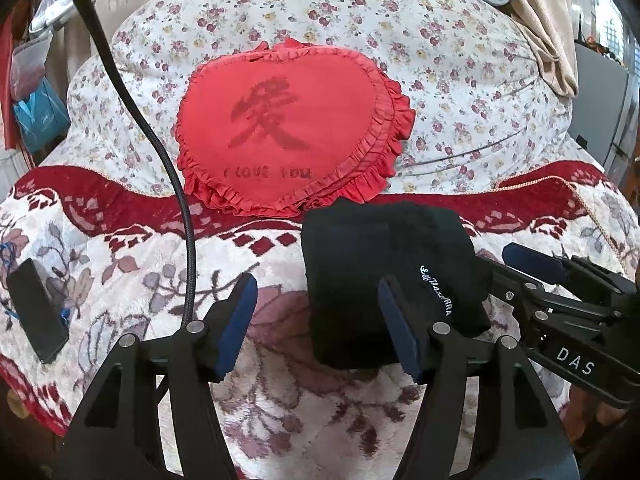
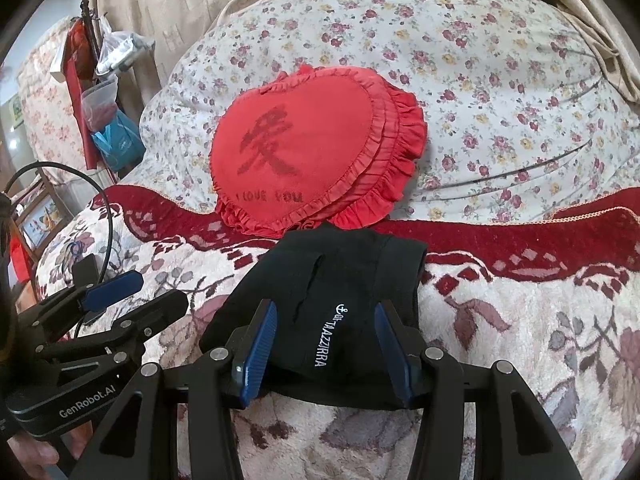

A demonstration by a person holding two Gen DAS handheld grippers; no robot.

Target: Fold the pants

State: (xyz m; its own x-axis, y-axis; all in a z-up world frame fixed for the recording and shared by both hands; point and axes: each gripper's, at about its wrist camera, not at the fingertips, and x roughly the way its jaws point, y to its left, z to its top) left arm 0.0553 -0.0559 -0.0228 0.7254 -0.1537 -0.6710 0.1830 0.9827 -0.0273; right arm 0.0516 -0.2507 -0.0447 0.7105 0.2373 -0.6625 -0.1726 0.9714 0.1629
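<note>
**Pants folded; both claws open**

The black pants (image 2: 340,304) lie folded into a compact block on the floral blanket (image 2: 520,340), just below the red heart pillow (image 2: 312,152). Right claw (image 2: 326,354) spread wide, straddling the near edge, apparently gripping nothing. Left claw (image 1: 316,320) open, empty, beside the block.

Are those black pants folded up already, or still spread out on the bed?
Folded. The black pants lie as a compact, thick rectangular bundle on the blanket, no legs trailing, in front of the red heart pillow.
</note>
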